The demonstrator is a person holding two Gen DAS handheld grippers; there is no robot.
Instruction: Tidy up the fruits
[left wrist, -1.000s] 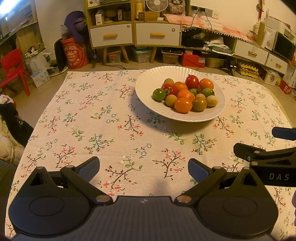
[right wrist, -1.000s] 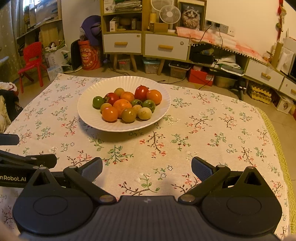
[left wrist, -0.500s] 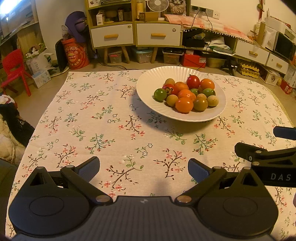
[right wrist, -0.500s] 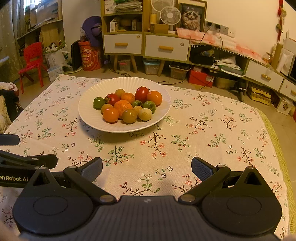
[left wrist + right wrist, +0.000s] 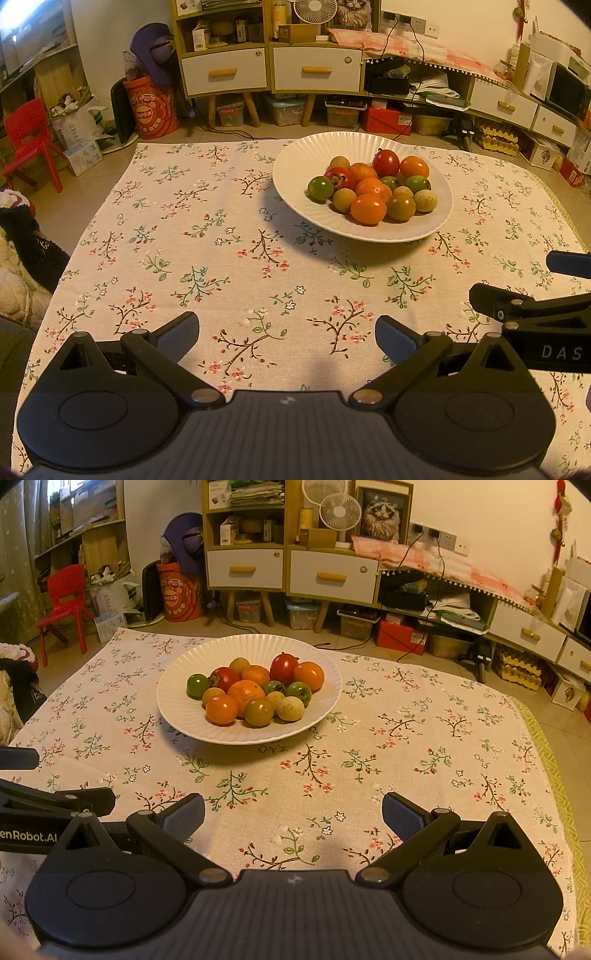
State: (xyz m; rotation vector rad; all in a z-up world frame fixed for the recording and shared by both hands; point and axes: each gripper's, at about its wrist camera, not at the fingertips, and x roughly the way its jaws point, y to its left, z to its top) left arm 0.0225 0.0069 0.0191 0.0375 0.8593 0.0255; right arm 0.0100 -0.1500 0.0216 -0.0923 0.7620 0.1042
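Observation:
A white ribbed plate (image 5: pixel 295 173) (image 5: pixel 173 705) stands on the floral tablecloth toward the far side. It holds several small fruits in a pile: red, orange, green and yellowish ones (image 5: pixel 369 184) (image 5: pixel 255 690). My left gripper (image 5: pixel 288 336) is open and empty above the cloth near the front edge, well short of the plate. My right gripper (image 5: pixel 293 818) is open and empty too, beside the left one. The right gripper's side shows at the right edge of the left wrist view (image 5: pixel 528 310). The left gripper's side shows at the left edge of the right wrist view (image 5: pixel 55 801).
The floral tablecloth (image 5: pixel 207 258) (image 5: pixel 424 746) covers the whole table. Beyond the far edge are white-drawer cabinets (image 5: pixel 269 70), a red drum (image 5: pixel 151 110) and a red chair (image 5: pixel 29 140). A yellow mat edge (image 5: pixel 557 786) runs along the right side.
Both grippers have drifted very slightly; the plate sits a touch lower and further right in the views. Both jaws stay open.

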